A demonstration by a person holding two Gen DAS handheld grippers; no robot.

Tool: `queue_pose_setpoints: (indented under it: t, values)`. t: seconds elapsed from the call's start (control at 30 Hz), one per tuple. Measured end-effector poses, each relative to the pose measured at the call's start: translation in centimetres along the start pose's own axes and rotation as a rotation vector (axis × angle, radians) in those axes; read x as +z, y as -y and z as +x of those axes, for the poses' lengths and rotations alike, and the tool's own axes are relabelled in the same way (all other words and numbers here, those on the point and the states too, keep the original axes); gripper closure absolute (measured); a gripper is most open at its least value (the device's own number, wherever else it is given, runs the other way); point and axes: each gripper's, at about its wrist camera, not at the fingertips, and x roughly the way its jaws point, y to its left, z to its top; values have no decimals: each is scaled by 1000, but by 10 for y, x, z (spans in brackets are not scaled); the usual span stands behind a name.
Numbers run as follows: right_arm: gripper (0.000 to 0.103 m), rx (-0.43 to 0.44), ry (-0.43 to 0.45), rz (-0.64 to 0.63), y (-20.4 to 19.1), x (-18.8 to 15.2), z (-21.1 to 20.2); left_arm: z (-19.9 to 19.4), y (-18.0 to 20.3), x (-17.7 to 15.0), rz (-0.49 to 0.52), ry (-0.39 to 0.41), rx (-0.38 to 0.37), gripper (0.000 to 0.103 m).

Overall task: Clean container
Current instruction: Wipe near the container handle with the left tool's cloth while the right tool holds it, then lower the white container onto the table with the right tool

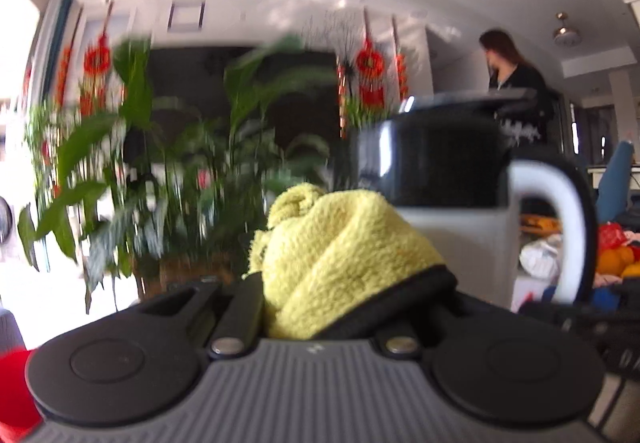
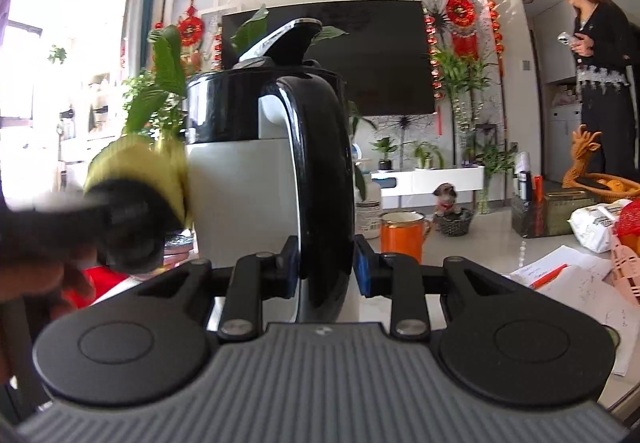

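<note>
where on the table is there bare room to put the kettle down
Bare tabletop lies right of the kettle, between the orange mug and the papers. Farther right is crowded: basket, white bag. Left, the yellow cloth presses the kettle.

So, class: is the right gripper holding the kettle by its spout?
No: the right gripper clamps the kettle by its black handle.

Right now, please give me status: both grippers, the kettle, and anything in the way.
Right gripper shut on kettle handle. Left gripper shut on yellow cloth, cloth against kettle side. Orange mug behind, clear of the wipe.
</note>
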Motion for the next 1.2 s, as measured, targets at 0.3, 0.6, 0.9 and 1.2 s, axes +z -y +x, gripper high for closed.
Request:
queue_pose_setpoints:
  t: [0.3,0.6,0.9,1.2]
  values:
    - [70,-133,219,-134,-3,4,-22,11,8,-9,31,-67,21,95]
    - [76,-38,365,-270,-38,-5,-49,6,1,-2,-1,-40,3,95]
    - [100,-184,94,-88,-36,-8,4,-3,4,3,10,11,15,95]
    - [101,-379,-53,6,-34,-20,56,-11,19,8,73,42,-38,95]
